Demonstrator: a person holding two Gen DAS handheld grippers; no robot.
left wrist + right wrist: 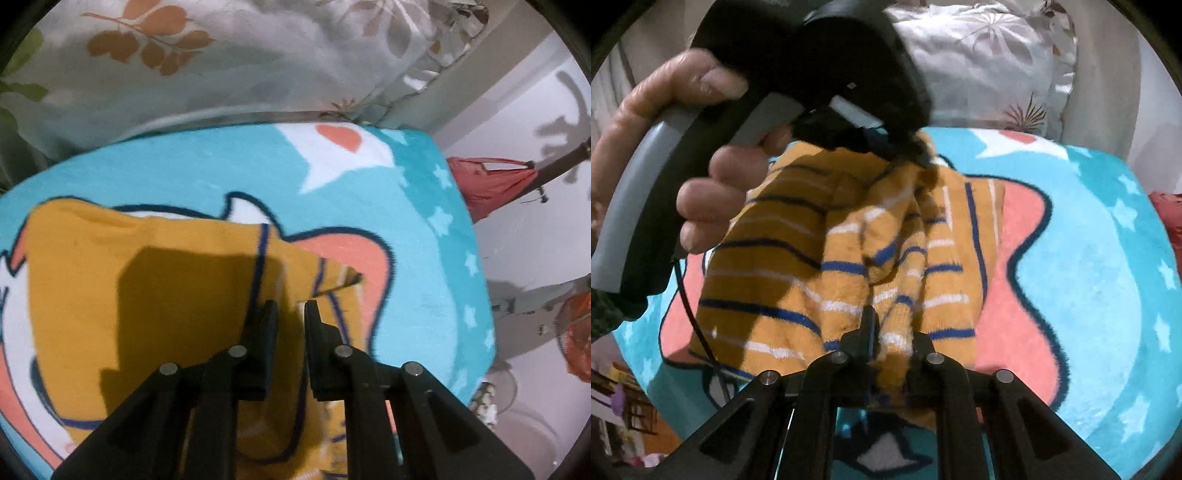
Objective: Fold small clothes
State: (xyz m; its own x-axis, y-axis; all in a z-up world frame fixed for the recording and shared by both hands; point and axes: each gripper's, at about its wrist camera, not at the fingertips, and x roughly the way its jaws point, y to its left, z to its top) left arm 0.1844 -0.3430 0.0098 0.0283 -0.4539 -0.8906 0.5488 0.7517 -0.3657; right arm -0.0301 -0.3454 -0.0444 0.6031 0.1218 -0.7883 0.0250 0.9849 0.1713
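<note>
A small mustard-yellow garment with blue and white stripes lies on a turquoise cartoon blanket. In the left wrist view my left gripper is low over the garment with a narrow gap between its fingers, and cloth shows in that gap. In the right wrist view my right gripper is shut on a bunched fold of the same garment. The left gripper's black body and the hand holding it are over the garment's far edge, and its fingertips are hidden there.
A floral pillow lies behind the blanket, also in the right wrist view. The blanket's right edge drops off toward a pale floor with a red bag hanging on a stand.
</note>
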